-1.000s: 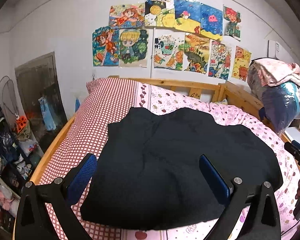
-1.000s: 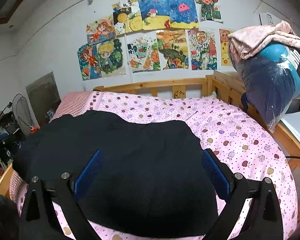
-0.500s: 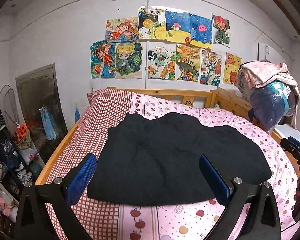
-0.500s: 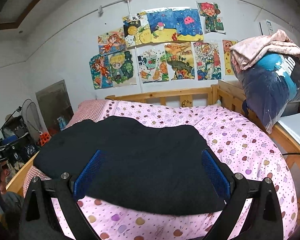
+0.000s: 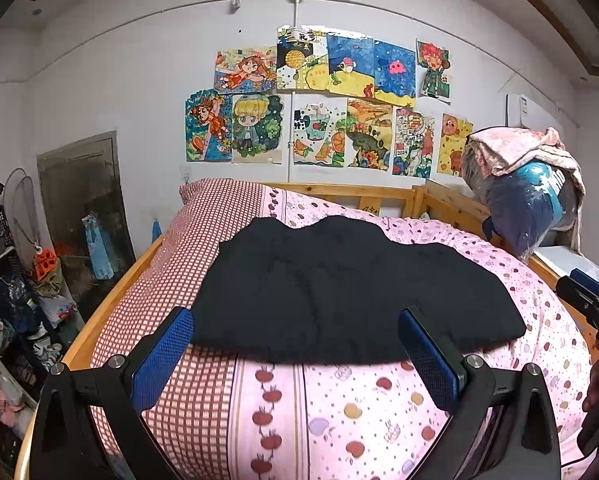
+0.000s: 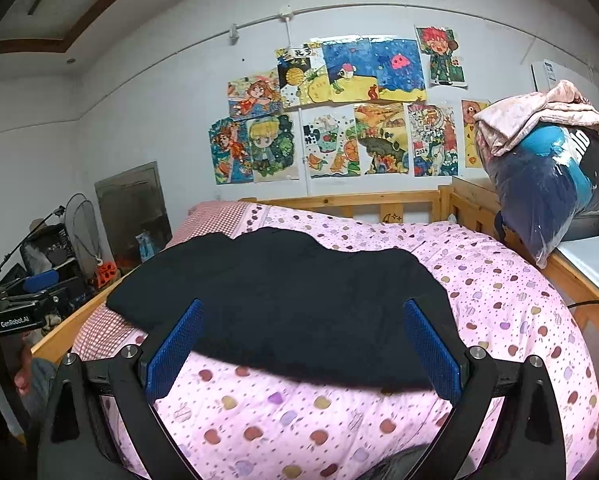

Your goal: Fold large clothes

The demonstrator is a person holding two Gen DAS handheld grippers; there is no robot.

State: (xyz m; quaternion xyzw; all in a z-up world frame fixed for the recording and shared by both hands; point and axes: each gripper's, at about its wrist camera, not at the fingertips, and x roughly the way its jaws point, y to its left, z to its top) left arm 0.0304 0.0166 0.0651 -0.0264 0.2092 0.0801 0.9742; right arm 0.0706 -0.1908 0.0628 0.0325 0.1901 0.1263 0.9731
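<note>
"GenRobot.AI" on left tool (image 6: 13, 322); "2024" on wall drawing (image 6: 433, 140).

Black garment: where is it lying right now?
The black fabric garment lies flat across the middle of the pink patterned quilt on the wooden bed, ahead of both open grippers, its left edge over the red-checked strip.

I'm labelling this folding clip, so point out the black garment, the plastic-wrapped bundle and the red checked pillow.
black garment (image 5: 339, 292), left wrist view, middle of the cloth.
plastic-wrapped bundle (image 6: 547, 196), right wrist view, its dark blue front.
red checked pillow (image 5: 219, 208), left wrist view, its upper face.
</note>
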